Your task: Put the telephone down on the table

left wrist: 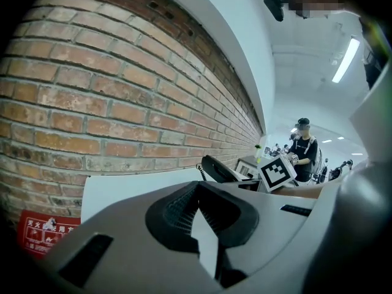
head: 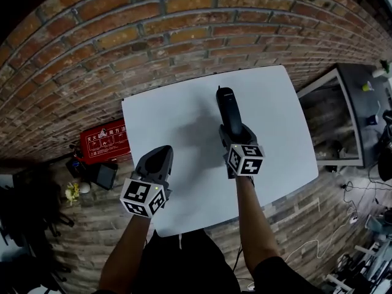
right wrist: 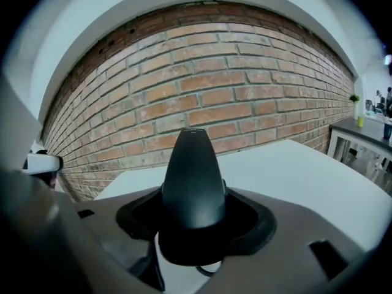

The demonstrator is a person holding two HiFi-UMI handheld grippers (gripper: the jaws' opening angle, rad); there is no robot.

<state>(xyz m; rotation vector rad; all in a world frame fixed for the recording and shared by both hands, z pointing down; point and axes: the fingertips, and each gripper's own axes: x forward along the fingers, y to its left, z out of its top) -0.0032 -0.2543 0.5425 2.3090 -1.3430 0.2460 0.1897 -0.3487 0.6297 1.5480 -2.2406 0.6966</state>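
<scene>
A black telephone handset (head: 226, 108) points away from me over the middle of the white table (head: 177, 112). My right gripper (head: 233, 133) is shut on its near end. A faint shadow lies on the table to its left, so it seems to be held above the surface. In the right gripper view the handset (right wrist: 192, 176) stands up between the jaws, with a bit of cord under it. My left gripper (head: 160, 155) hovers by the table's near left part, shut and empty. The left gripper view shows the handset (left wrist: 215, 169) off to the right.
A red box (head: 104, 141) and dark items lie on the floor left of the table. A glass-fronted cabinet (head: 334, 121) stands to the right, and cables trail over the floor at the lower right. A brick wall (right wrist: 202, 97) runs behind the table. A person (left wrist: 304, 147) stands far off.
</scene>
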